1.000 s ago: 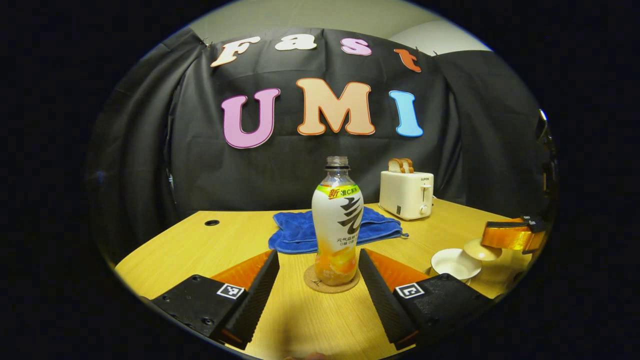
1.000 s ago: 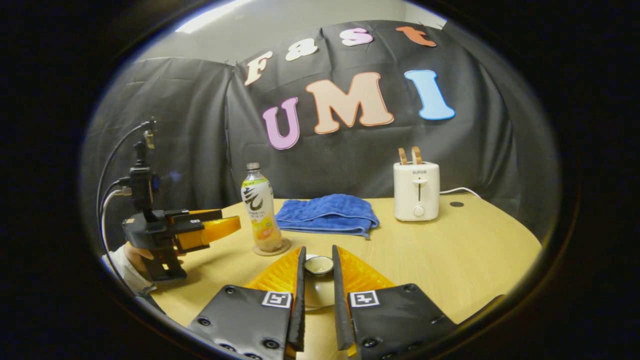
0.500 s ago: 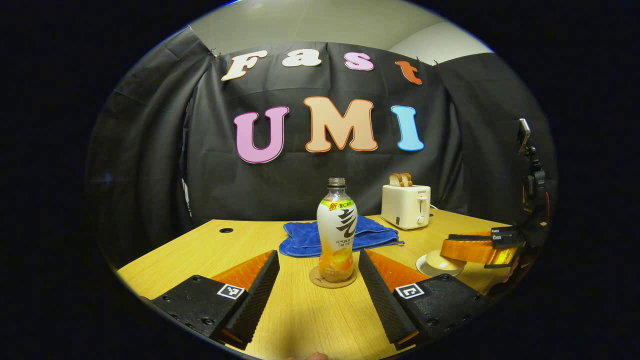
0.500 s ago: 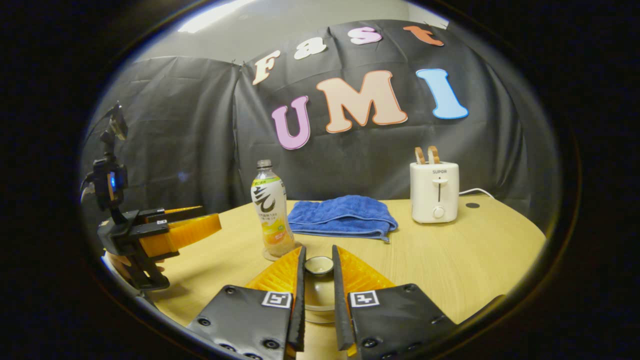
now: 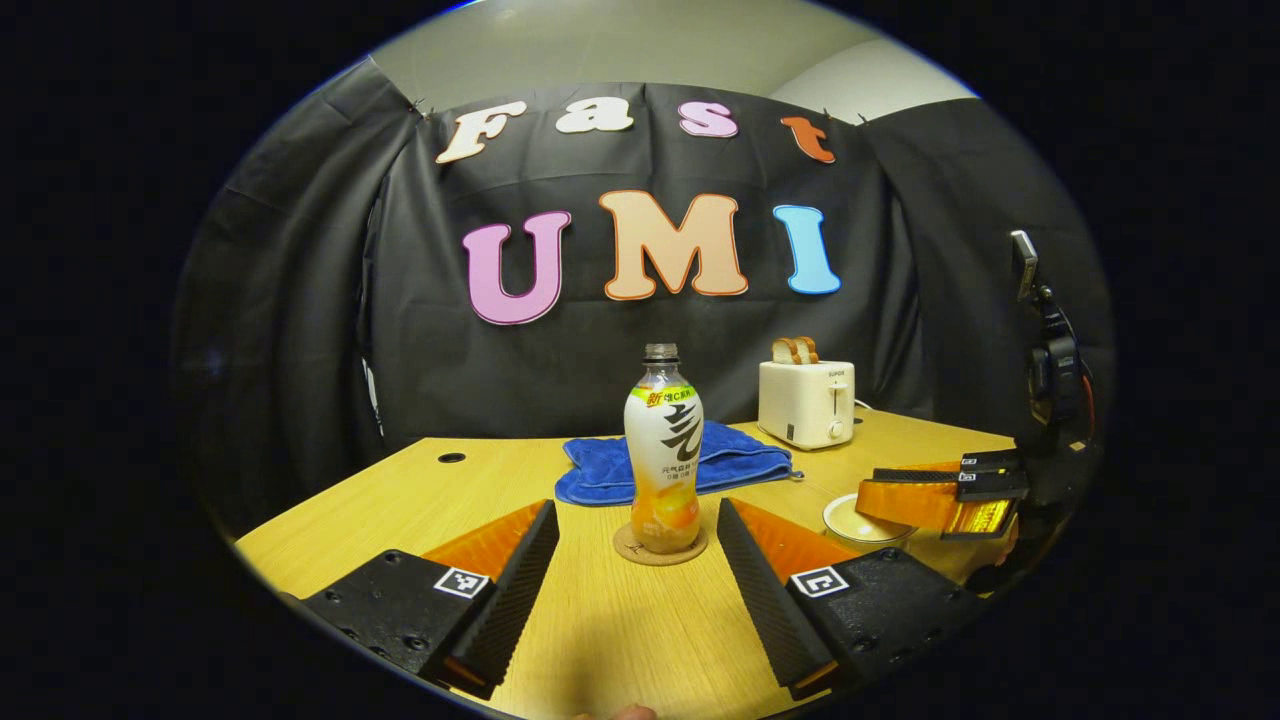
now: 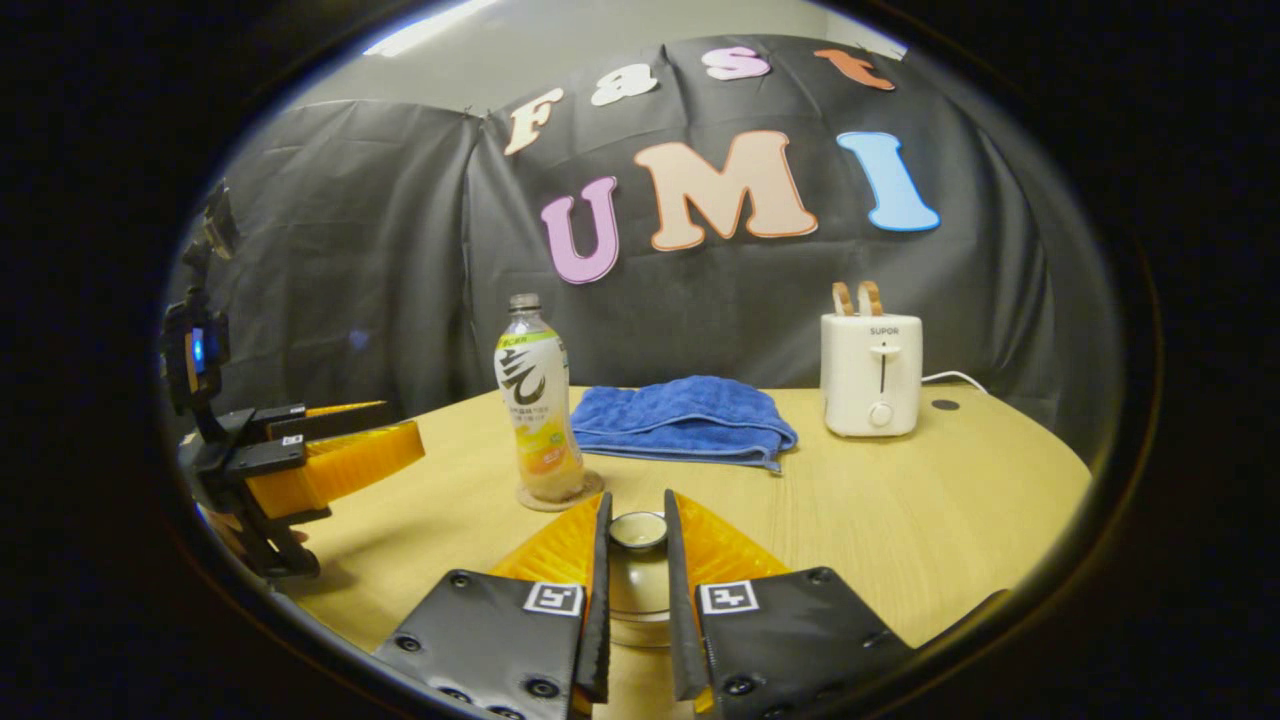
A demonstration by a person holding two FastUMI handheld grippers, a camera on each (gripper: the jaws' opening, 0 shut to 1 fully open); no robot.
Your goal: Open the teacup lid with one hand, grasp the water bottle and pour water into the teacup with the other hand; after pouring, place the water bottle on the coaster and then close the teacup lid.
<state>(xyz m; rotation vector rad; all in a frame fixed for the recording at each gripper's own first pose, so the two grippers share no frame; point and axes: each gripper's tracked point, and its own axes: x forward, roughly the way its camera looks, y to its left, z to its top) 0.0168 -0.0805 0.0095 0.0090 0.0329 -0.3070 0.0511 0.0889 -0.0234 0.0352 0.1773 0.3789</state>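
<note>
Wooden table, lid pinched in right hand-held gripper (left hand-held gripper spread)

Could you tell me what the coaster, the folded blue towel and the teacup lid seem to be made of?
Coaster: probably cork, tan and speckled, matte.
Blue towel: soft terry or microfibre, fuzzy nap, folded.
Teacup lid: likely glazed ceramic, cream with a faint sheen.

Wooden table with a cable hole at left of frame; black cloth wall behind. Pale ceiling at top; white toaster and blue towel at centre right.
</note>
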